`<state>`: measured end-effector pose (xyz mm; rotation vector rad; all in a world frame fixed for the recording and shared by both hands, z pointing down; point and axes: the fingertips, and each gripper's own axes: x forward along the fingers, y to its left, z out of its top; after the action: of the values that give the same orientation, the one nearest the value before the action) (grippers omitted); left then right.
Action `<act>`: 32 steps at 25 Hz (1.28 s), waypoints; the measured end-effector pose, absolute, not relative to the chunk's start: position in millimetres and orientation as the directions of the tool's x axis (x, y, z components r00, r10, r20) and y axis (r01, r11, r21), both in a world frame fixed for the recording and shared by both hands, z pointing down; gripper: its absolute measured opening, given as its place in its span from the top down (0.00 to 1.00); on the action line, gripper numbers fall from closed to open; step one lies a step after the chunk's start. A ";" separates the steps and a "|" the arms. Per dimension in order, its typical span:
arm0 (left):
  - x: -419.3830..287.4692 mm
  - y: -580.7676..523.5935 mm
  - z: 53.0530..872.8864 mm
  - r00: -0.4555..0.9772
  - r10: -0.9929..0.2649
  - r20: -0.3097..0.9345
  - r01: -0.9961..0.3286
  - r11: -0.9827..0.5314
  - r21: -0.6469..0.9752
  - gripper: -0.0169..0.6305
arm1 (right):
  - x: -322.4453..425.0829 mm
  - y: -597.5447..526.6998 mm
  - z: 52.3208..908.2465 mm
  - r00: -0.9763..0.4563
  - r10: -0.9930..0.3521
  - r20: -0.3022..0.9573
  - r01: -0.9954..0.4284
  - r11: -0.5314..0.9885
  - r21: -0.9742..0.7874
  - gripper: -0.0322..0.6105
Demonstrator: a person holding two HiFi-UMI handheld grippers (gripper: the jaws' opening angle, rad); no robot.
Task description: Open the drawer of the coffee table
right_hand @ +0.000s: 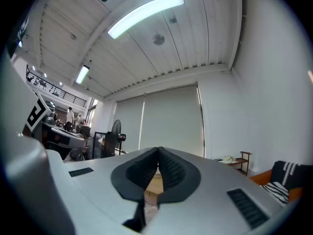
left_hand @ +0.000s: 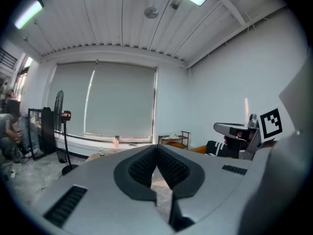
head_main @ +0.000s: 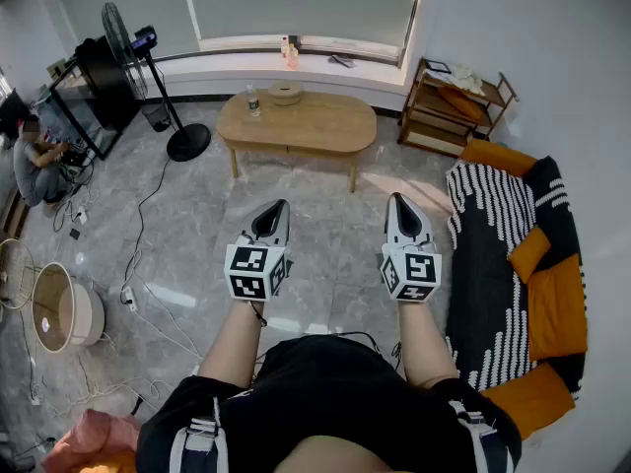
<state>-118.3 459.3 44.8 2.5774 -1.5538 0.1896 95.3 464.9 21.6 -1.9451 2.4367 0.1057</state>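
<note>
Left claw (head_main: 280, 207) and right claw (head_main: 396, 199), both pressed together and empty, hung well short of the bench (head_main: 315, 121), so closing in and spreading 1 likely came first.

Room was bright, white walls (head_main: 532, 47) and a white panelled ceiling (left_hand: 122, 18) with a long tube light (right_hand: 146, 14) on. Big window (head_main: 296, 3) at the far end had its grey roller blinds pulled down. Floor (head_main: 325, 235) was grey marble-look tile, with white cables (head_main: 131, 299) trailing over it on the left. A black pedestal fan (head_main: 116, 33) stood in the far-left corner, a low wooden shelf rack (head_main: 455, 106) in the far-right one. Along the right wall sat a sofa (head_main: 488, 264) with a black-and-white striped throw and orange cushions (head_main: 557, 304).
</note>
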 end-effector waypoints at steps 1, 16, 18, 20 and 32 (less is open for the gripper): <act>-118.0 458.5 45.5 0.466 -0.868 0.172 -0.883 -0.467 0.041 0.94 | 95.6 464.7 22.9 -0.217 -0.974 -0.058 -0.976 0.215 0.037 0.93; -138.5 430.5 48.1 0.477 -0.862 0.174 -0.876 -0.481 0.016 0.94 | 67.0 438.5 31.8 -0.223 -0.973 -0.054 -0.975 0.222 0.023 0.92; -145.4 426.3 44.0 0.483 -0.860 0.166 -0.872 -0.489 0.007 0.94 | 60.1 436.3 30.6 -0.215 -0.975 -0.057 -0.976 0.214 0.027 0.92; -151.8 421.8 44.0 0.482 -0.860 0.166 -0.872 -0.489 -0.001 0.94 | 56.4 435.4 31.1 -0.205 -0.977 -0.062 -0.979 0.204 0.030 0.92; -174.5 378.8 50.0 0.458 -0.878 0.138 -0.887 -0.462 0.005 0.94 | 53.5 388.6 29.3 -0.203 -0.974 -0.102 -0.978 0.197 0.061 0.92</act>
<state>-174.5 378.8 50.0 2.6168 -1.5873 0.1771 53.5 388.6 29.3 -1.9573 2.3985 0.1739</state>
